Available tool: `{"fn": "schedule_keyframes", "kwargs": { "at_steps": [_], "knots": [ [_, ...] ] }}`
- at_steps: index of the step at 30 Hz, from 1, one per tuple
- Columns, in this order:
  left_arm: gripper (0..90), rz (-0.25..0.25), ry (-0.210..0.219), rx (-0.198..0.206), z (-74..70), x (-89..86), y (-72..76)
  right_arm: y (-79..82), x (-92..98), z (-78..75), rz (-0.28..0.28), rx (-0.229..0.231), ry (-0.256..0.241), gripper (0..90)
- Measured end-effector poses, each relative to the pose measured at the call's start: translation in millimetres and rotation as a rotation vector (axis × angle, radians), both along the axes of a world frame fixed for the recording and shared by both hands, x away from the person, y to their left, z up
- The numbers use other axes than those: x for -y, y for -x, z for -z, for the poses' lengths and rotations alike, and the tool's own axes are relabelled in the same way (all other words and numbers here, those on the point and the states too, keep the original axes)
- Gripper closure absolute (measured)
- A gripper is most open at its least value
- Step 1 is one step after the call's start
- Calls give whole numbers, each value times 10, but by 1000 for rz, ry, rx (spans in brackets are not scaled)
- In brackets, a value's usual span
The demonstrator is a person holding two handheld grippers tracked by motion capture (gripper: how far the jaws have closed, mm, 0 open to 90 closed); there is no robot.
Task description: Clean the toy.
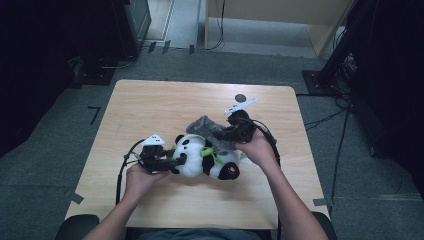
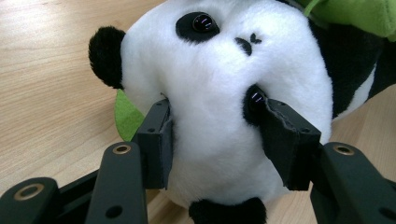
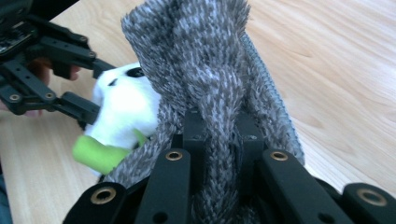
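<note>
A black-and-white plush panda (image 1: 205, 157) with green trim lies on its side in the middle of the wooden table (image 1: 150, 105). My left gripper (image 1: 181, 161) is shut on the panda's head (image 2: 219, 116), one pad on each side of the white face. A grey knitted piece (image 1: 206, 126) lies over the panda's upper side. My right gripper (image 1: 227, 134) is shut on a bunched fold of that knit (image 3: 210, 70), which rises between its jaws. In the right gripper view the panda's head (image 3: 123, 109) and the left gripper (image 3: 86, 95) sit beyond the knit at the left.
A small dark round mark (image 1: 240, 98) sits near the table's far edge. Dark equipment (image 1: 130, 25) and cables (image 1: 325, 120) stand on the grey floor beyond and right of the table. Bare wood lies along the left and front of the table.
</note>
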State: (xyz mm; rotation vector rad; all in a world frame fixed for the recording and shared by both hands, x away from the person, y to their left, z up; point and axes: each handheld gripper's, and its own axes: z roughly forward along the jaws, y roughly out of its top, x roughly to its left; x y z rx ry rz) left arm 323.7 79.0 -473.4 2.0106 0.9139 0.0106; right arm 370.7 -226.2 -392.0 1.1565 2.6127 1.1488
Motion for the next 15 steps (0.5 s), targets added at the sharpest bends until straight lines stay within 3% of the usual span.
{"fn": "schedule_keyframes", "kwargs": {
  "at_steps": [15],
  "knots": [
    [468, -2, 10, -8, -1, -7, -16, -22, 331, -95, 100, 11, -9, 798]
  ]
}}
